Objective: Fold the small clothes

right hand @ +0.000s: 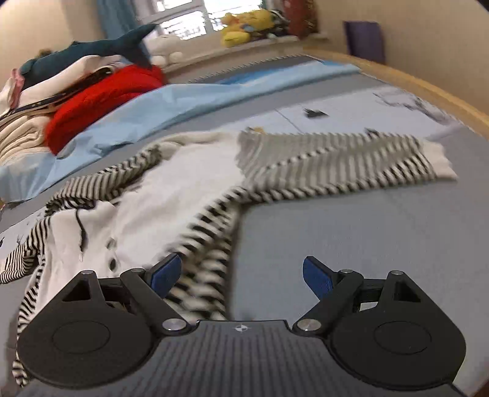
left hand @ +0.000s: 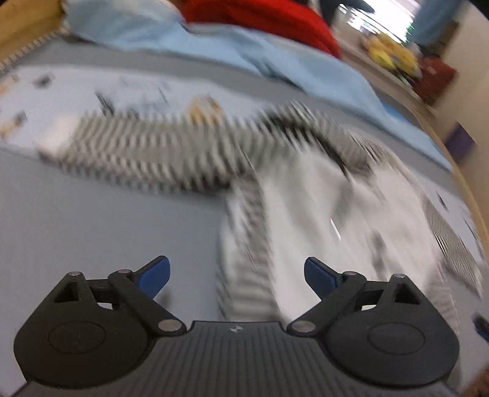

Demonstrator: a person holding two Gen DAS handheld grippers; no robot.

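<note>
While motion blur smears much of both views, your left gripper (left hand: pixel 237 274) and right gripper (right hand: pixel 241 273) both hover spread apart, empty, above the striped garment (right hand: pixel 189 183) spread on the bed (right hand: pixel 351 244), its hem cut off.

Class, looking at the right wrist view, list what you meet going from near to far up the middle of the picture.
Right hand-held gripper → striped black-and-white garment with a cream front → light blue sheet → yellow plush toy on the window ledge.
</note>
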